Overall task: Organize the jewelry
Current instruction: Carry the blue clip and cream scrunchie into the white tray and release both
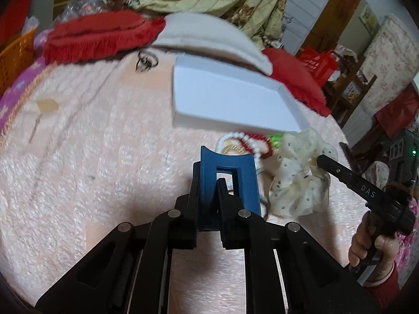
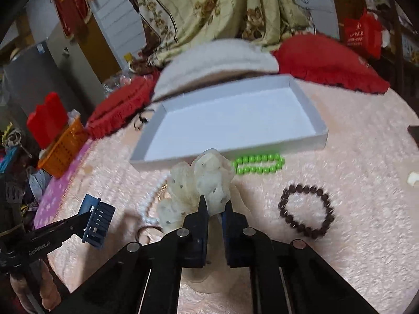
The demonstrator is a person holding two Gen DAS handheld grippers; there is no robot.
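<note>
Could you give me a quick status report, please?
Left gripper shut on blue hair claw. Right gripper shut on cream scrunchie. White tray empty, path clear.

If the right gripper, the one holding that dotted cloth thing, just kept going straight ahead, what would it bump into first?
Probably the near wall of the white box. The right gripper, shut on the scrunchie, points at it, and the scrunchie would touch first. Depth is hard to judge; held high enough, it could pass over the rim.
</note>
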